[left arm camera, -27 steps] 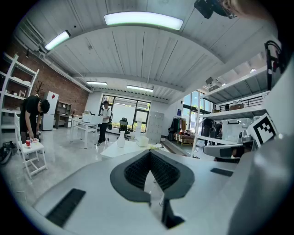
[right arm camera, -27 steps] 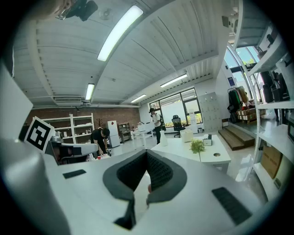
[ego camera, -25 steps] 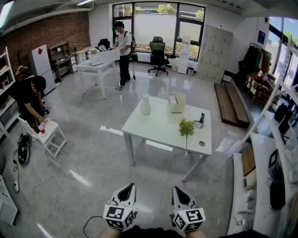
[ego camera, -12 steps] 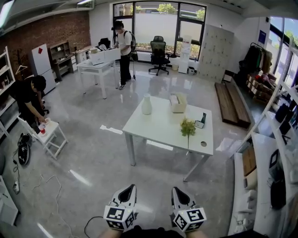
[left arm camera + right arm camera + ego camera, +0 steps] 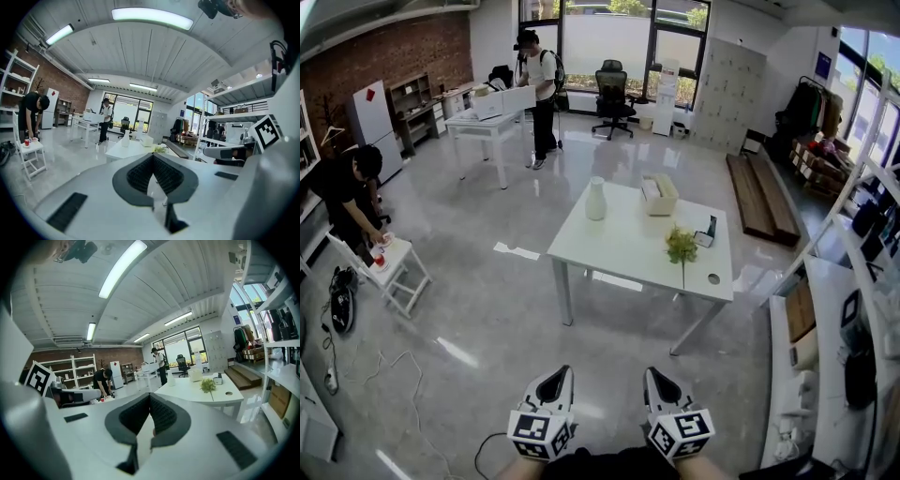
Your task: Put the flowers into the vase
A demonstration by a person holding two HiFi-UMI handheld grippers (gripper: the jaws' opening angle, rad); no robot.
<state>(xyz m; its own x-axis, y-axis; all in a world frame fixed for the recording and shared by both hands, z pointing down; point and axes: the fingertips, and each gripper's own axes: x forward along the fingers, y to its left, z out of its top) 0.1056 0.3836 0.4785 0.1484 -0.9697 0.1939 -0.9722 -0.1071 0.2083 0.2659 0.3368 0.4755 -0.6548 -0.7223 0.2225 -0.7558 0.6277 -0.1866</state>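
Head view has my left gripper [image 5: 555,377] and right gripper [image 5: 657,377] both clenched on nothing, well short of the white rectangular table [image 5: 619,251]. The green-leaved flower sprig [image 5: 681,246] lies, I think, near its right edge; the white bottle-shaped vase [image 5: 596,200] stands far left.

White rectangular table [image 5: 623,246] on splayed legs, standing on glossy grey floor [image 5: 487,309]; top mostly bare. White vase [image 5: 596,199] upright near the far left corner; open beige box [image 5: 659,195] at the far edge, well apart from the vase. Flowers [image 5: 682,247] lie toward the right side, stem pointing at the near edge; small dark object [image 5: 707,232] just beside them; round hole [image 5: 713,278] near the near right corner.
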